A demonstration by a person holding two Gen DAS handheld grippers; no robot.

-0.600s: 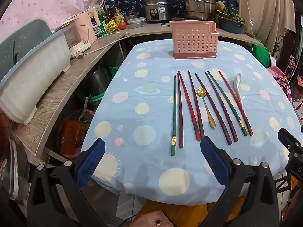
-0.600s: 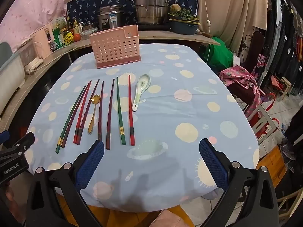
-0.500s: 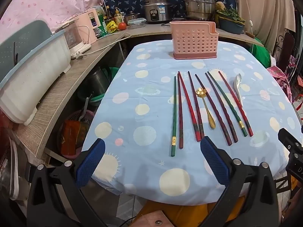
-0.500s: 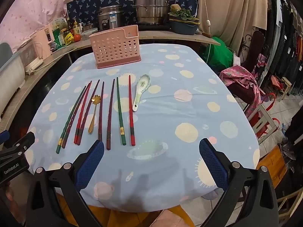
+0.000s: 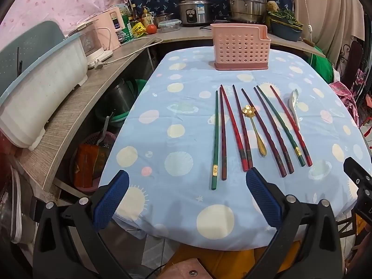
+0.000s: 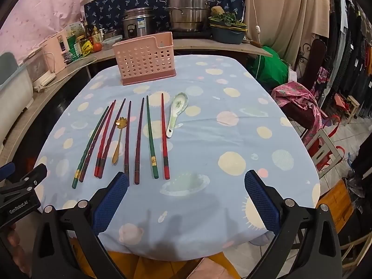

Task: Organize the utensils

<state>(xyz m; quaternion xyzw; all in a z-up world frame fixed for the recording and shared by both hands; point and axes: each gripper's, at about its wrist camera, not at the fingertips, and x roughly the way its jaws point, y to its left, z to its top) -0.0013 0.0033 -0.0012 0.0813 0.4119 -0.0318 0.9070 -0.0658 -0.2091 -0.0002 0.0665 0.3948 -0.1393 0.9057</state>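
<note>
1. Left gripper (image 5: 186,200) and right gripper (image 6: 186,200) hover spread wide and empty, nearer the viewer than the chopsticks (image 5: 239,127).
2. The chopsticks and spoons (image 6: 177,112) lie fanned in front of the pink holder (image 5: 240,46), probably awaiting sorting.

Both views sit slightly nearer the chopsticks (image 5: 234,130); nothing on the table moved.

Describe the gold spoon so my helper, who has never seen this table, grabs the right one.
On the blue spotted tablecloth, before the pink basket, lies a row of chopsticks. Within it is the gold spoon: metal, flower-shaped bowl, shorter than the chopsticks.
</note>
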